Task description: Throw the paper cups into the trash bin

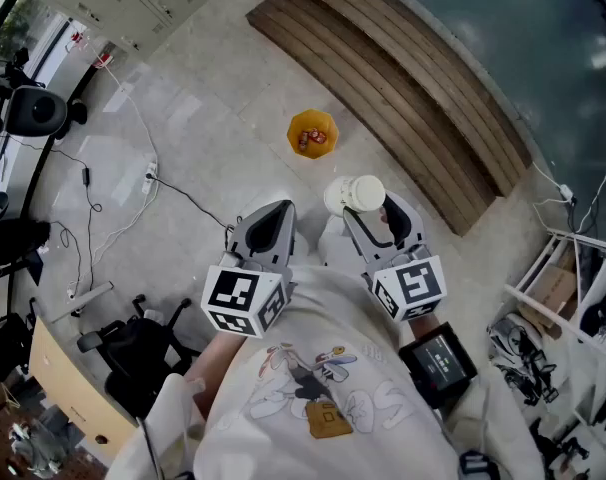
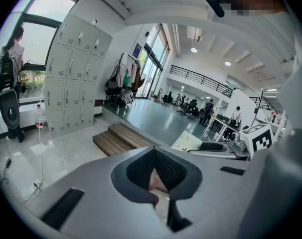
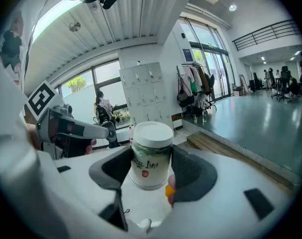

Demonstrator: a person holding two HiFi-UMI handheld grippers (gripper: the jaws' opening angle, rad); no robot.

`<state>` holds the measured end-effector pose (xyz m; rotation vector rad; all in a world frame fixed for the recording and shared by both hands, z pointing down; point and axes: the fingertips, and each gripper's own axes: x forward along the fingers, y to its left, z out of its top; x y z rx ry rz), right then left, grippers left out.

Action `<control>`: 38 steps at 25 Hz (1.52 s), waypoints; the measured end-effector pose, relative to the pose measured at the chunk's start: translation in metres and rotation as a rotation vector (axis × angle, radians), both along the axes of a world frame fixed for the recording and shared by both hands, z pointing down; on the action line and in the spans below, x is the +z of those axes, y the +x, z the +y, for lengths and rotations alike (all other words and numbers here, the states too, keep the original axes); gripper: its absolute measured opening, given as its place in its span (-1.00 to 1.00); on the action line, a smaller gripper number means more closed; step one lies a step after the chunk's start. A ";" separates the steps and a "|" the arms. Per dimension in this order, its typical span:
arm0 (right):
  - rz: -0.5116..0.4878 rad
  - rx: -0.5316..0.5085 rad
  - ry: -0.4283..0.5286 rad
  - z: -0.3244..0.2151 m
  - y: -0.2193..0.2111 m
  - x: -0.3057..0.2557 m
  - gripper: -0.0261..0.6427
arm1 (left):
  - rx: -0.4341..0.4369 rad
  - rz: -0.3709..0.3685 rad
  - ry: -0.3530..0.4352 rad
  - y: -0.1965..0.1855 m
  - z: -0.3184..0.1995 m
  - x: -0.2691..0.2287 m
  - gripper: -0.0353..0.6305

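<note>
Big open hall with a pale tiled floor [image 1: 183, 118], wooden steps [image 1: 403, 98] off to one side and a wall of lockers [image 2: 76, 83]. No surface involved here, the person is just standing there. The bin [image 1: 312, 134] is a small orange thing out on the floor, well ahead of both claws, with something reddish already in it.

The right claw [image 3: 150, 169] is spread wide around the cup [image 3: 151, 151], pads pressing it from both sides and holding it up in the air. The left claw [image 1: 271, 216] is pinched together with nothing in it.

The step in hand looks like the carry to the bin. That opening is small and the cup is probably light, so a toss from here would likely bounce off the rim. Better to walk up, get the cup right over the mouth, drop low, then let go.

The cup itself is pale paper with a white lid, a greenish band under it, dark lettering and a little red mark. It sits upright between the pads.
</note>
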<state>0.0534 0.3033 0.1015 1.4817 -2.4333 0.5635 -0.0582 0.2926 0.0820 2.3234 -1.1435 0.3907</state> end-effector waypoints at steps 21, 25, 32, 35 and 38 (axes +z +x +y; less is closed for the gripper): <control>-0.012 -0.025 0.006 -0.023 0.022 0.012 -0.15 | -0.019 -0.038 -0.047 0.013 -0.010 0.014 -0.88; 0.032 -0.033 -0.029 -0.056 0.019 0.026 -0.15 | 0.003 -0.007 -0.077 0.013 -0.048 0.029 -0.88; 0.092 -0.073 -0.104 -0.124 -0.012 0.048 -0.15 | 0.044 0.036 -0.100 -0.012 -0.134 0.039 -0.88; 0.145 -0.096 -0.130 -0.158 -0.021 0.065 -0.15 | 0.085 0.036 -0.132 -0.020 -0.163 0.055 -0.88; 0.157 -0.091 -0.136 -0.191 -0.025 0.079 -0.15 | 0.117 0.018 -0.159 -0.027 -0.190 0.073 -0.88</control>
